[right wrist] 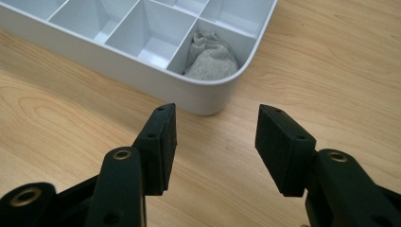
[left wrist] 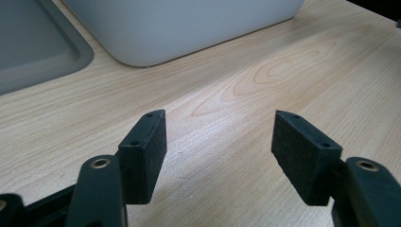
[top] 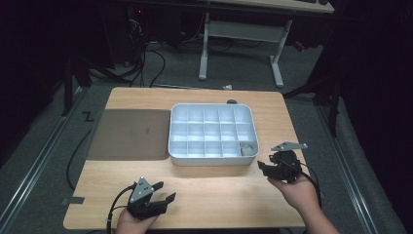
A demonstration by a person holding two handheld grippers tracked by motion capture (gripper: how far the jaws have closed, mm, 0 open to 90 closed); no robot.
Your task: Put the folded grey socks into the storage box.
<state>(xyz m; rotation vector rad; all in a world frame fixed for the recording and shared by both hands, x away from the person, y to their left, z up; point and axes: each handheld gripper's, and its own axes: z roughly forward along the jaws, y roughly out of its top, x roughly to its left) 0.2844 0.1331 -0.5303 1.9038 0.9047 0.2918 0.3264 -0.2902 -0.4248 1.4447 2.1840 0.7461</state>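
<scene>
Nearest the high view's camera, the left gripper (top: 163, 193) rests spread on the worktop (top: 214, 195); the right gripper (top: 267, 168), also spread and holding nothing, sits just beside the tray (top: 174, 146). A grey sock (top: 247, 149) lies in the tray's near right corner compartment.

Left gripper view: spread pads (left wrist: 144, 156) over bare wood.

Right gripper view: parted jaws face the sock (right wrist: 210, 59), apart from it.

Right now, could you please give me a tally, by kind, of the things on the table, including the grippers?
Compartment tray, white: 1
Grey lid lying flat beside the tray: 1
Grey cloth bundle in the tray's corner compartment: 1
Handheld grippers, both open and empty: 2, the left gripper and the right gripper
Total: 5
</scene>
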